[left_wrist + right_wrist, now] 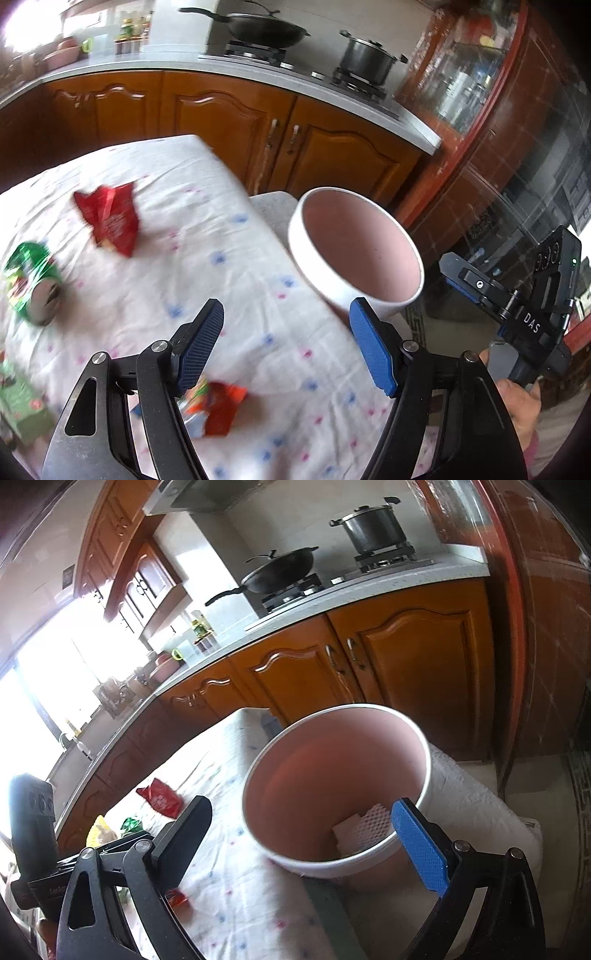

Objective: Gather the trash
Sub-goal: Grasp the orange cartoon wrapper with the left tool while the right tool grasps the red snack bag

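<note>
With both jaws apart and empty — left gripper (286,345), right gripper (301,843) — between pickups; next: close on orange wrapper (221,410); drop into bin (314,266).

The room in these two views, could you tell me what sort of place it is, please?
Most likely a home kitchen: a wok and a pot sit on a gas stove, set in a counter over wooden cabinets. A cloth-covered table holds wrappers.

Wrappers (109,218) on table (236,295), bin (354,254) prob. beside.
</note>
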{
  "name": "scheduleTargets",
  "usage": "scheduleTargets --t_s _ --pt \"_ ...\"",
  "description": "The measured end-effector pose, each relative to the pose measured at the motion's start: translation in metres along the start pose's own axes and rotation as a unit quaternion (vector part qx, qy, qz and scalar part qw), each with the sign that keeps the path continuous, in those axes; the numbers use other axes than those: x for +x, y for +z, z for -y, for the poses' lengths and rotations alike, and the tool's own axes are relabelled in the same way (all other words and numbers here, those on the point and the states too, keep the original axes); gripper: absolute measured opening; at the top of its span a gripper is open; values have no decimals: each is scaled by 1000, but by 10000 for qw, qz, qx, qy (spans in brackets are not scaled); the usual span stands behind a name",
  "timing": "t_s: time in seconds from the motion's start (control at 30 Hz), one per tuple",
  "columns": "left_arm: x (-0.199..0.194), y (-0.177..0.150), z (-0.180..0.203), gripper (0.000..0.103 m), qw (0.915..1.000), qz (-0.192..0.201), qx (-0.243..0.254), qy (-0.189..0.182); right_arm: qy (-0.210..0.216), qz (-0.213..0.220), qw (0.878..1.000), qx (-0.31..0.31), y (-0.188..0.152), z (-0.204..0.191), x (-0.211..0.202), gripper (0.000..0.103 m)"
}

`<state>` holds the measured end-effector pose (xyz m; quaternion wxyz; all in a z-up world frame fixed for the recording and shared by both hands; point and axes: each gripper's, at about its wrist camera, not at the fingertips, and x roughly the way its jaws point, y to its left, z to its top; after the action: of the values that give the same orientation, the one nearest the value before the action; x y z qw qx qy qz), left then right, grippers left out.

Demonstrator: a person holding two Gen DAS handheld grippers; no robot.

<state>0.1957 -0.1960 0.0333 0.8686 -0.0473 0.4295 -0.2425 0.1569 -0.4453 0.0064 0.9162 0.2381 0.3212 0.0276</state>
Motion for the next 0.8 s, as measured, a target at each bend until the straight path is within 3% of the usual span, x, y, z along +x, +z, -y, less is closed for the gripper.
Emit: scheduleTargets --t_s 0.47,0.8 --pt "-43 -47 -65 74 9975 178 -556 409 274 -90 9983 -498 -30 -55 -4 99" --pt "-13 -61 -79 74 9976 -246 -531 375 477 -329 9954 -757 -46 -86 9 99"
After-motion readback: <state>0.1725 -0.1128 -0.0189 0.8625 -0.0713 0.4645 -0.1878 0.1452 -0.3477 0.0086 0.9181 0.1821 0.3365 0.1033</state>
